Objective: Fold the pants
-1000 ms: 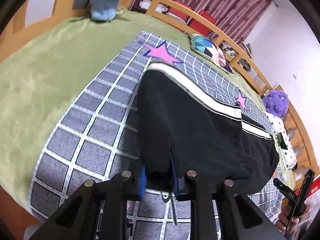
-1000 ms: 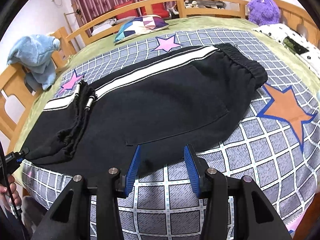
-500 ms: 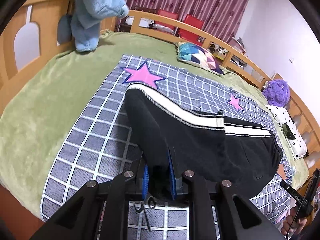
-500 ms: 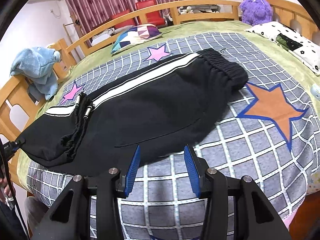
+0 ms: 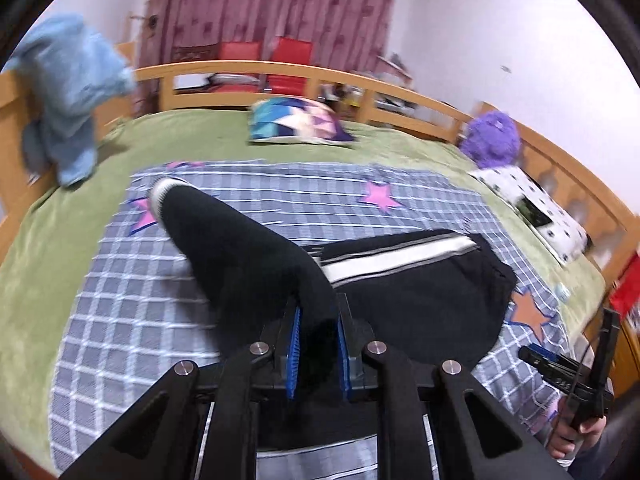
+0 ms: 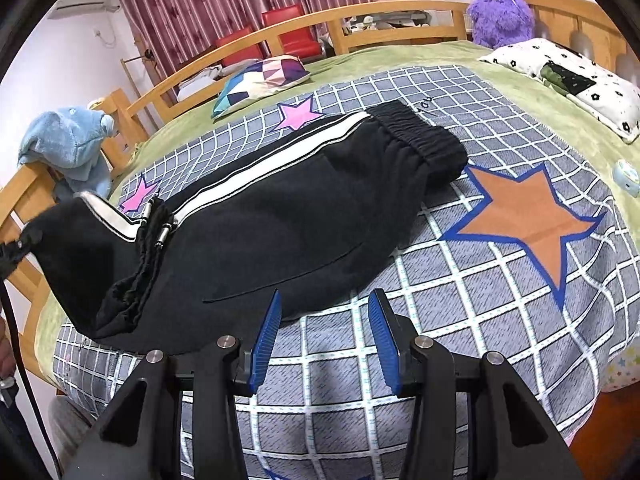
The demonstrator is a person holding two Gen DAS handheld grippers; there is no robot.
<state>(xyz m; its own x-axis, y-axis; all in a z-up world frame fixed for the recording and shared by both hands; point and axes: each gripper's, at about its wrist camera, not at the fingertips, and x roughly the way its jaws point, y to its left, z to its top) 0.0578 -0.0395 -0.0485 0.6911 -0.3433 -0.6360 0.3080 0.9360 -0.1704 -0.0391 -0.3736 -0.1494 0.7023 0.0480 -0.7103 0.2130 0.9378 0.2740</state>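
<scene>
The black track pants (image 6: 288, 216) lie across the checked star blanket (image 6: 500, 280) on the bed, waistband (image 6: 420, 140) toward the blanket's far right, white side stripe running along their far edge. The left gripper (image 5: 318, 350) is clamped on a bunch of the leg fabric, its blue pads pressed into the cloth, and that leg end is lifted off the blanket; the cuff itself is swallowed between the jaws, so I can't make out how much is pinched. The left-wrist view is smeared with blur. The right gripper (image 6: 324, 340) hovers at the blanket's near edge, jaws spread wide, holding nothing, just short of the pants' near hem. A blue plush (image 6: 72, 140) drapes over the wooden bed rail (image 6: 24, 184) at the left; a purple plush (image 6: 500, 12) sits at the far right corner.
</scene>
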